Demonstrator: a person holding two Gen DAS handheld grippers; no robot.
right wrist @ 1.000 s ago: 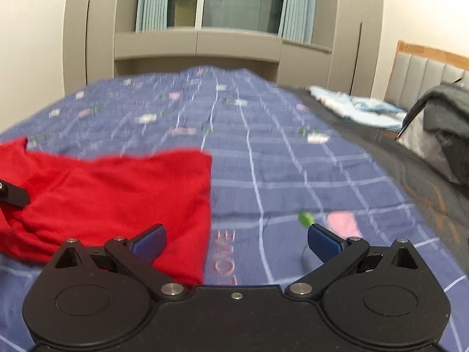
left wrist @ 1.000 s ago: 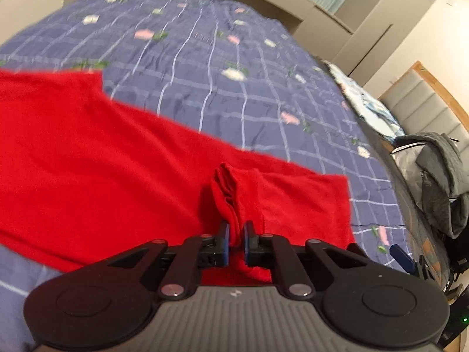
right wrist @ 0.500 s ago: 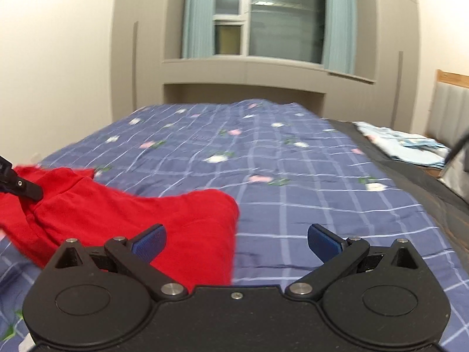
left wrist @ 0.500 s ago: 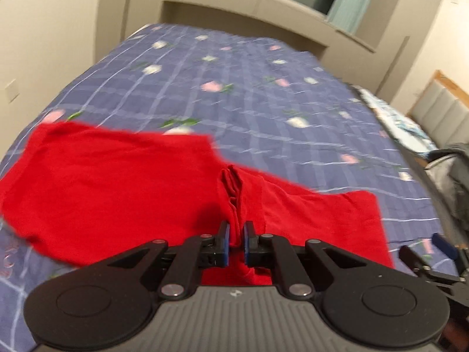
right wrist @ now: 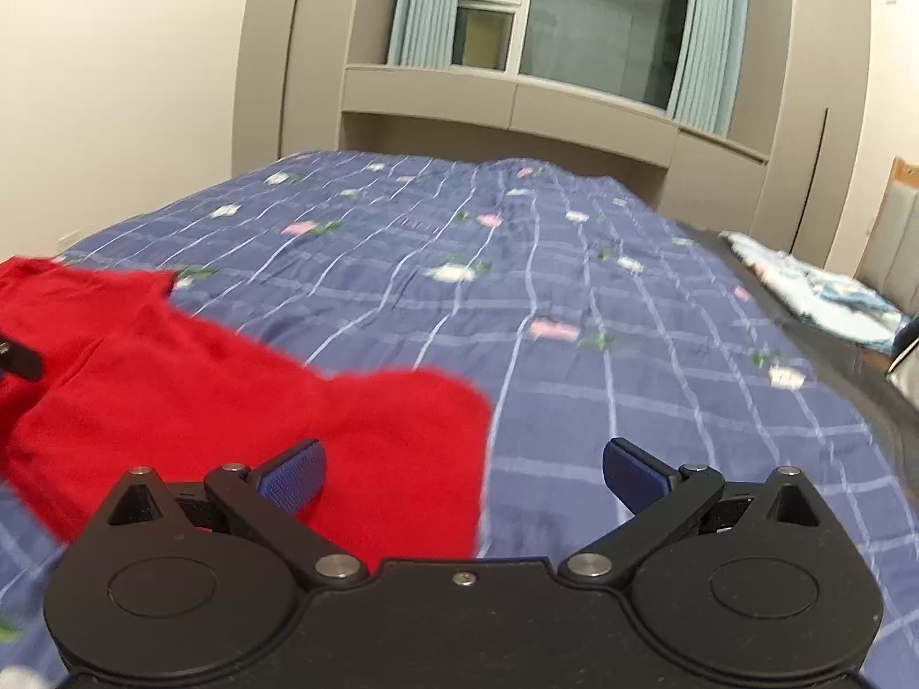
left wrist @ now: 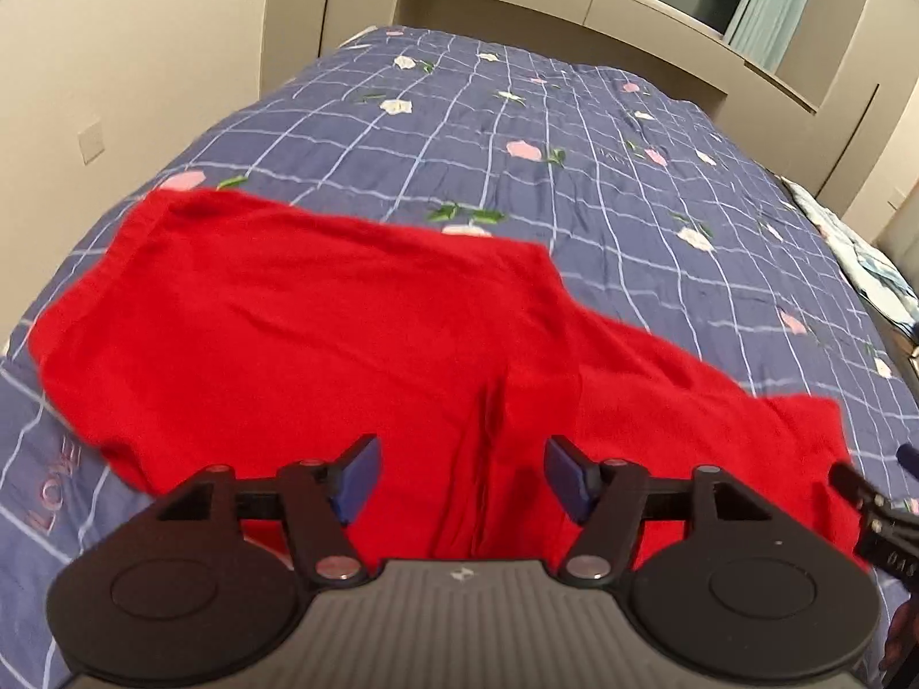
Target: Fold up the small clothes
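Note:
A red garment (left wrist: 321,333) lies spread on the blue checked bedspread (left wrist: 517,132). My left gripper (left wrist: 462,473) hovers over its near edge with jaws opening; a loose fold of red cloth runs between the blue pads (left wrist: 359,471) without being pressed. In the right wrist view the same red garment (right wrist: 241,396) lies at the left. My right gripper (right wrist: 462,473) stands open over the garment's right edge, nothing between its fingers. The right gripper's tip shows at the right edge of the left wrist view (left wrist: 861,494).
The bedspread (right wrist: 574,298) stretches far back to a beige cabinet and window ledge (right wrist: 505,109). A light blue folded cloth (right wrist: 815,293) lies at the bed's right side. A wall (left wrist: 115,57) borders the bed on the left.
My left gripper has let go of the pinched red fold and its jaws have spread apart. Both grippers have shifted across the bed, and the garment now lies flatter.

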